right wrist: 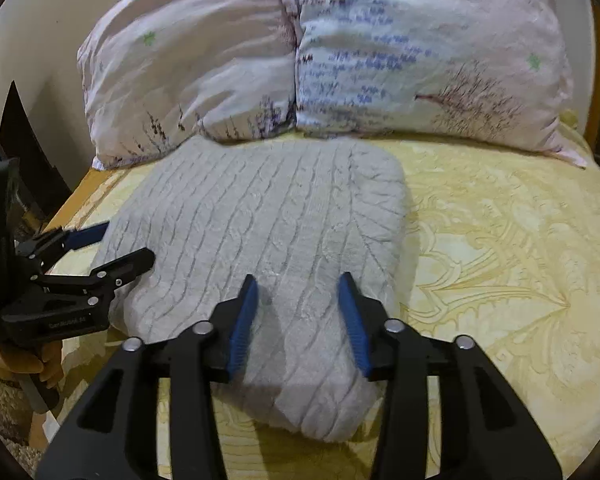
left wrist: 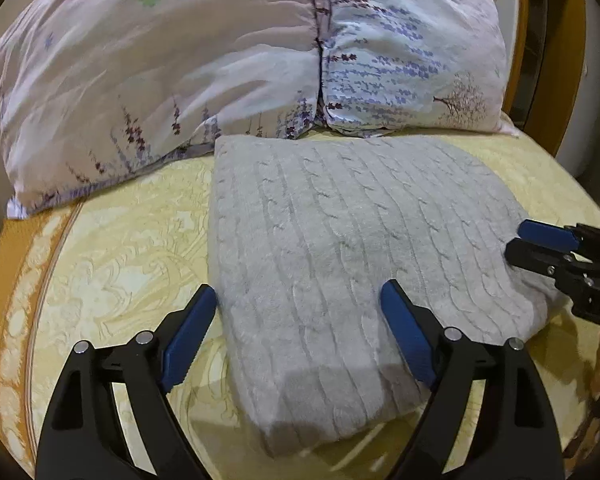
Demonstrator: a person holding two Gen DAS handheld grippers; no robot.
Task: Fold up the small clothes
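A folded light grey cable-knit sweater (left wrist: 340, 232) lies flat on the yellow bedspread (left wrist: 120, 248); it also shows in the right wrist view (right wrist: 268, 220). My left gripper (left wrist: 300, 300) is open, its blue pads straddling the sweater's near left corner, holding nothing. It also shows at the left of the right wrist view (right wrist: 120, 244). My right gripper (right wrist: 298, 284) is open just above the sweater's near edge, empty. It also shows at the right of the left wrist view (left wrist: 516, 240), by the sweater's right edge.
Two floral pillows (left wrist: 160, 80) (left wrist: 412, 52) lean against the headboard behind the sweater. The bedspread (right wrist: 500, 260) stretches to the right of the sweater. The bed's edge and the floor lie at the left (right wrist: 4, 408).
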